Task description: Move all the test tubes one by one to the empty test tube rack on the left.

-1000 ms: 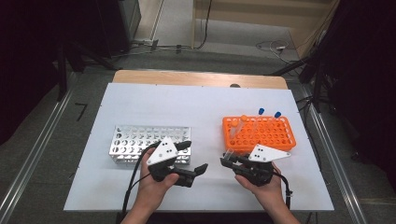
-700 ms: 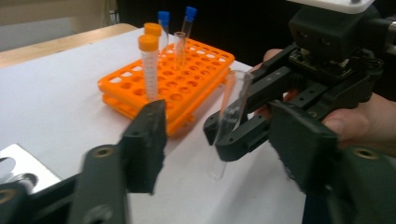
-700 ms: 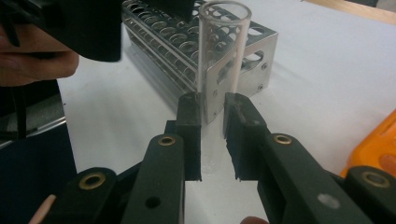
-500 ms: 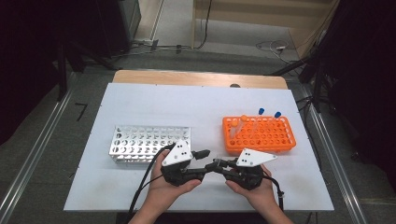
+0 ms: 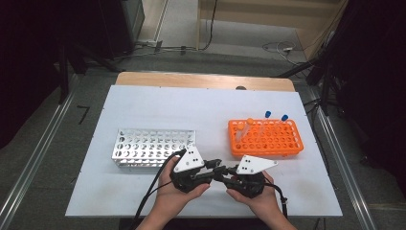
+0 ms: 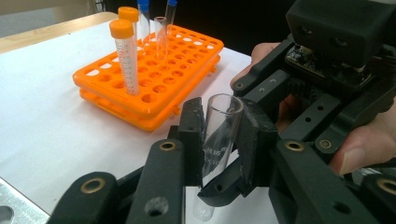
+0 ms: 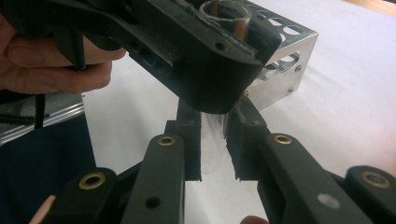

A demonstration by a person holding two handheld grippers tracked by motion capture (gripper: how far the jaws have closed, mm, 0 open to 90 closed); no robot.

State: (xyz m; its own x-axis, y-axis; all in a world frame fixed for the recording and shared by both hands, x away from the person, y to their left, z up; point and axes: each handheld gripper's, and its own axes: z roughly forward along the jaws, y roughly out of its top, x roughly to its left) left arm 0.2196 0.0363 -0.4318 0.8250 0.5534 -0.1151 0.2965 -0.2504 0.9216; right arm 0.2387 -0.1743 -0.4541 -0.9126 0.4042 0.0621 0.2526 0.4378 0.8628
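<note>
Both grippers, left gripper (image 6: 219, 140) and right gripper (image 7: 212, 140), clamp one clear tube (image 6: 219, 130) (uncapped).

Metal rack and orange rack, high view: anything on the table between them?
In the high view the white table between the metal rack and the orange rack is bare. Both grippers meet nearer the person, outside that gap.
</note>
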